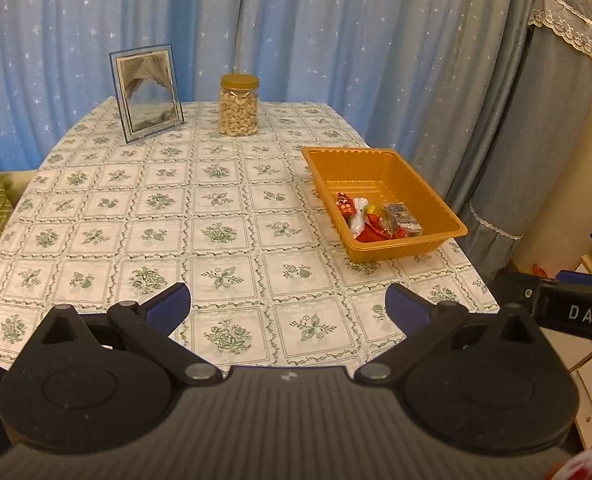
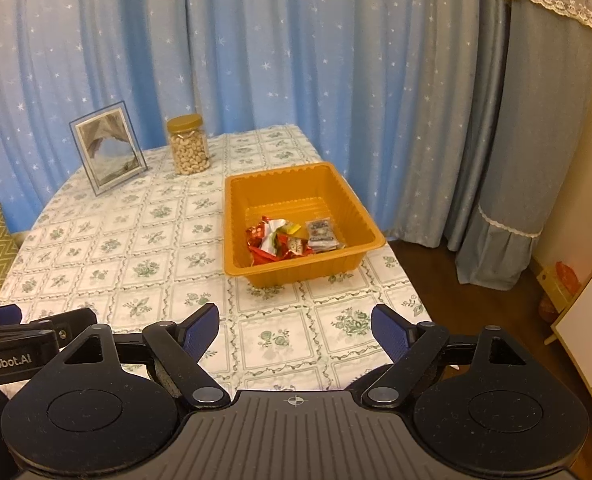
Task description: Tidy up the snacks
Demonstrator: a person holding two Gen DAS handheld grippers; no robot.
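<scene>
Both claws, left (image 1: 288,306) and right (image 2: 295,326), gape wide, empty, above the desk (image 1: 216,208). Tray (image 1: 448,224) holds snacks (image 1: 370,220); jar (image 1: 239,105) and frame (image 1: 146,94) stand behind.

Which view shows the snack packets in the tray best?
Right wrist: it looks down into the orange tray, so the snack packets lie fully exposed. Left wrist shows them from farther off, more obliquely.

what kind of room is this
Most likely a home dining or living room: a table with a floral tablecloth, star-print curtains behind it, and a picture frame beside a jar of cashews.
</scene>
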